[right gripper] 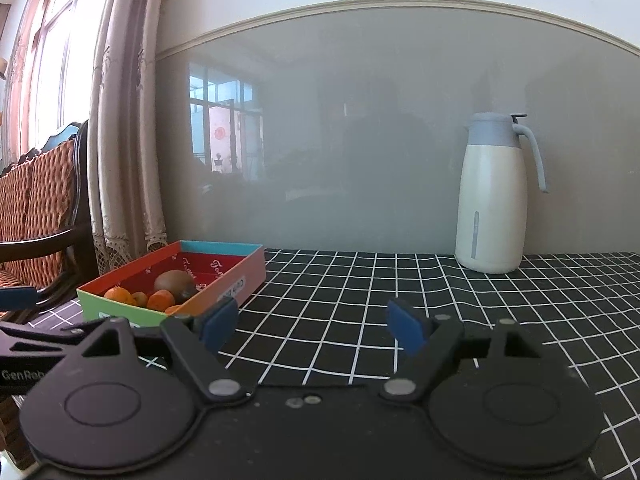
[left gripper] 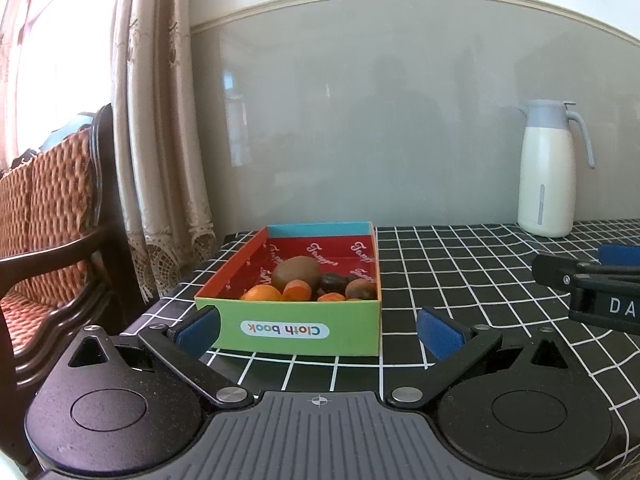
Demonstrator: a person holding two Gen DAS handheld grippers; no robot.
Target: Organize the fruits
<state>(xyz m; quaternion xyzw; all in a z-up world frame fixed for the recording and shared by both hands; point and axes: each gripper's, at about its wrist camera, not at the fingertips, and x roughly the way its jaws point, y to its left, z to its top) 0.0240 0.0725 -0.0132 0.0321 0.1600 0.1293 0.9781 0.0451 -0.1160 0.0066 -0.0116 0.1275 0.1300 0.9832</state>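
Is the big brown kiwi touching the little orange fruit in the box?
Touching: the left wrist view shows the kiwi pressed against the small orange fruit in front, with no gap, inside the box.

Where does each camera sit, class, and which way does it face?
Left wrist: on the left hand-held gripper, looking along its open fingers straight at the box of fruit; the right hand-held gripper juts in at the right edge.
Right wrist: on the right hand-held gripper, open, facing the checked tablecloth and wall, with the box off to its left and the left hand-held gripper at the left edge.
Shared: box, kiwi, white jug, tablecloth, curtain, chair.
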